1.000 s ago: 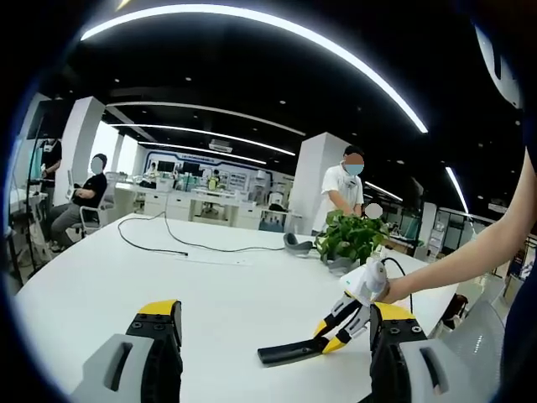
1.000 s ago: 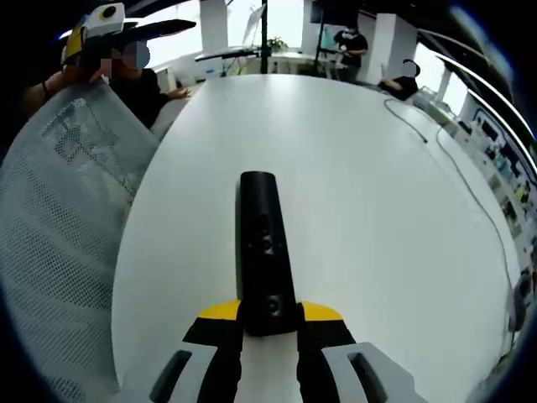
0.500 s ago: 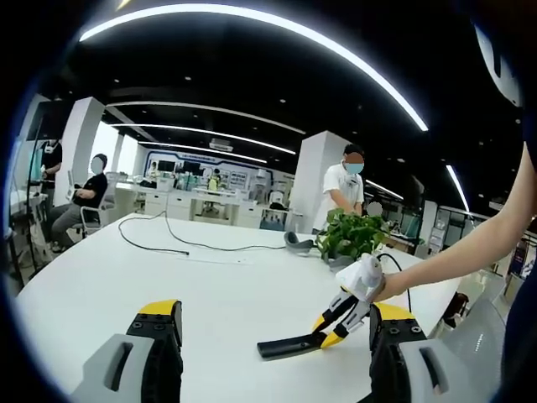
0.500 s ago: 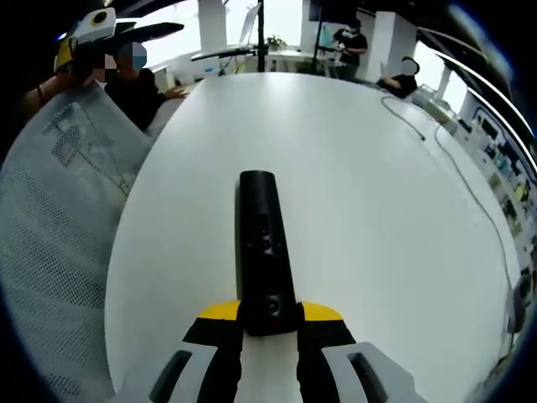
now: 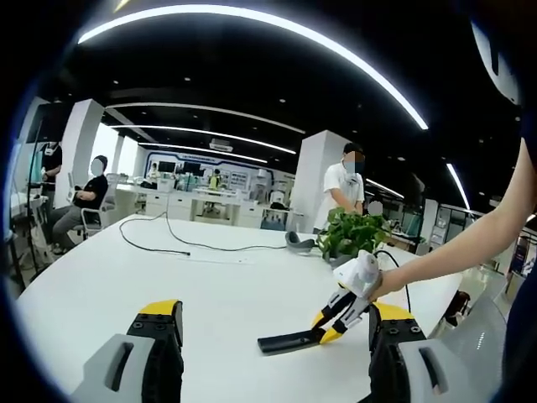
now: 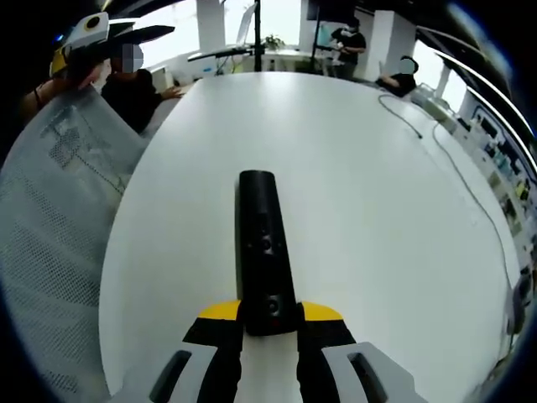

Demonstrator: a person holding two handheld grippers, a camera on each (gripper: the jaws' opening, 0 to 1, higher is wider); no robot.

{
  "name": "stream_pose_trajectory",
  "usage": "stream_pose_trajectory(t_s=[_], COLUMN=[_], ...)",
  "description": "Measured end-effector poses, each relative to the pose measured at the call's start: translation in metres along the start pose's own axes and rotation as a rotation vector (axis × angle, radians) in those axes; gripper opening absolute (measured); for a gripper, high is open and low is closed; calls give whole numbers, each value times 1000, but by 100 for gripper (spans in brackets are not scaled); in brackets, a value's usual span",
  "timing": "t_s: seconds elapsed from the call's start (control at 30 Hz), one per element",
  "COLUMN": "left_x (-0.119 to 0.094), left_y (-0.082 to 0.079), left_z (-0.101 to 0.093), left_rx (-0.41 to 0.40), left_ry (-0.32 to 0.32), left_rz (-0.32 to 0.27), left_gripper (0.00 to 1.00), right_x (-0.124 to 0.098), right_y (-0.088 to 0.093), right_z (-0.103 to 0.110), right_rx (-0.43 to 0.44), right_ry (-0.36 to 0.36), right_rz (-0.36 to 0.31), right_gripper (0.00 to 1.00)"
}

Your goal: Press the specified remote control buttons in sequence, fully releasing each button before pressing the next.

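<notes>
Two grippers: right gripper (image 6: 268, 323) clamps near end of black remote (image 6: 262, 243), lifted off white bench (image 6: 377, 210); left gripper (image 5: 273, 336) wide, empty, apart. No button contact visible; judged pressing sequence not begun

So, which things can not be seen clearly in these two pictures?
- Remote control: button markings too small and blurred in the right gripper view; its near end sits hidden between the right gripper jaws.
- Left gripper view: remote seen edge-on, buttons hidden.
- Black cable: one end passes behind the potted plant.
</notes>
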State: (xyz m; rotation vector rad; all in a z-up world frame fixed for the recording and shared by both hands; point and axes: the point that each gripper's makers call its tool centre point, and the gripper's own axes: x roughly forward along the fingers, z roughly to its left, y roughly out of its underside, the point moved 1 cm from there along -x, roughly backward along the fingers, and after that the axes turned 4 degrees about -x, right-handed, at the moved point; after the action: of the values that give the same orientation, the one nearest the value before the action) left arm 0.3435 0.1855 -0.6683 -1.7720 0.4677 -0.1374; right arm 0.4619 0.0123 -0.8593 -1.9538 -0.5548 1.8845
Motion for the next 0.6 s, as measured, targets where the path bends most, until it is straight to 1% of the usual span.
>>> stream_pose_trajectory(t_s=[0.6], left_x=[0], left_y=[2], left_z=[0], left_rx=[8], left_ry=[-2], left_rz=[10], left_gripper=[95], right_x=[-1], right_y=[1], right_z=[-13], right_rx=[11], right_ry=[5], right_rz=[-5], right_gripper=[22])
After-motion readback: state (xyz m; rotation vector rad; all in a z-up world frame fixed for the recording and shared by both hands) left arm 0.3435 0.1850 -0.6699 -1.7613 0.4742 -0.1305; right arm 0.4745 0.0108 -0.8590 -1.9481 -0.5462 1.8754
